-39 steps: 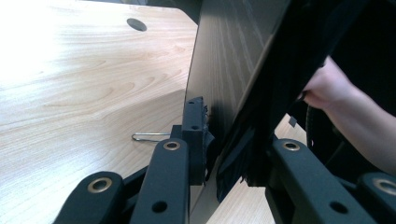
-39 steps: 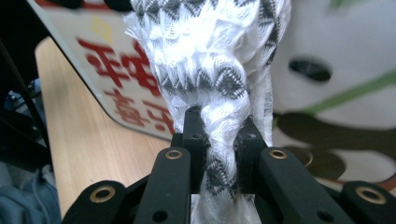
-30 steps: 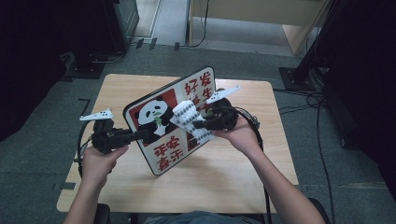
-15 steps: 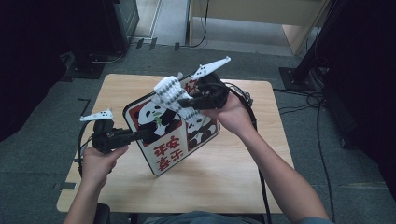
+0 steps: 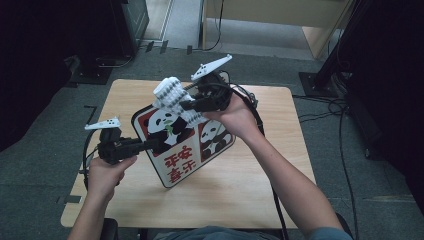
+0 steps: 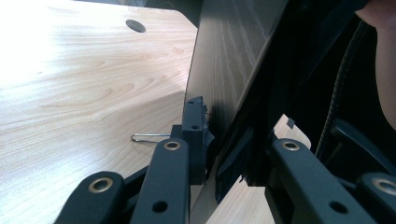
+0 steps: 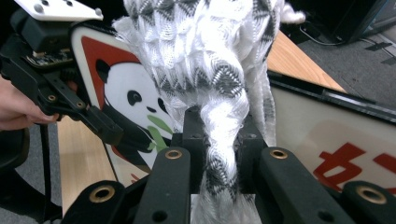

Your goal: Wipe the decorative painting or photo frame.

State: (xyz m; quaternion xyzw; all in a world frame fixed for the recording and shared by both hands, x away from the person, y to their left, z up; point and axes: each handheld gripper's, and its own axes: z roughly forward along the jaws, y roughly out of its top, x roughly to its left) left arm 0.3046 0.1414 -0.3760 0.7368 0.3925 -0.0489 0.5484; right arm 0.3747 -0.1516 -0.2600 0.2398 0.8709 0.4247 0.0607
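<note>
While the left claw (image 5: 150, 145) clamps the panda board (image 5: 187, 145), the right claw (image 5: 184, 104) pinches the knit cloth (image 5: 170, 92) above it.

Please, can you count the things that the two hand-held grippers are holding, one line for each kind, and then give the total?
Panda bag, pinched at its edge by the left hand-held gripper: 1
White and grey knitted cloth, pinched in the right hand-held gripper: 1
Total: 2

Light wood table (image 5: 235, 185), panda bag (image 5: 187, 145) w/ lower edge on it.
</note>
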